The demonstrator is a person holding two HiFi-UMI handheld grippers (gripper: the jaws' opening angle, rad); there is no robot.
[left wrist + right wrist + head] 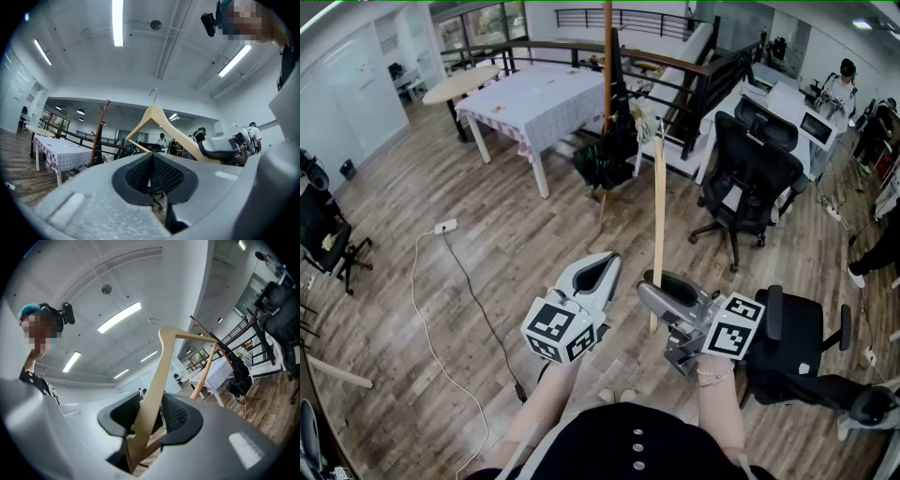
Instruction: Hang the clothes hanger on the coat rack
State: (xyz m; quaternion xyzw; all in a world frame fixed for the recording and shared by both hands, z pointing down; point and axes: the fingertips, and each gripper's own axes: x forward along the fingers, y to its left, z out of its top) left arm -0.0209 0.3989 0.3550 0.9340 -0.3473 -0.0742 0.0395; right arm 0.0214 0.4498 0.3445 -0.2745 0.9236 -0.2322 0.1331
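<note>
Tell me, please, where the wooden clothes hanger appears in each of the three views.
Head view: the wooden clothes hanger, seen edge-on, is a thin upright strip right of centre.
Left gripper view: hanger at centre, hook upward.
Right gripper view: hanger at centre, rising from between the jaws.
Shared landmark: the white-clothed table.

We see a wooden floor (497,197). On it a white power strip (445,226) lies at centre left; a cloth-covered table (544,103) and the coat rack (607,66) stand at upper centre, black office chairs (752,173) at right.
</note>
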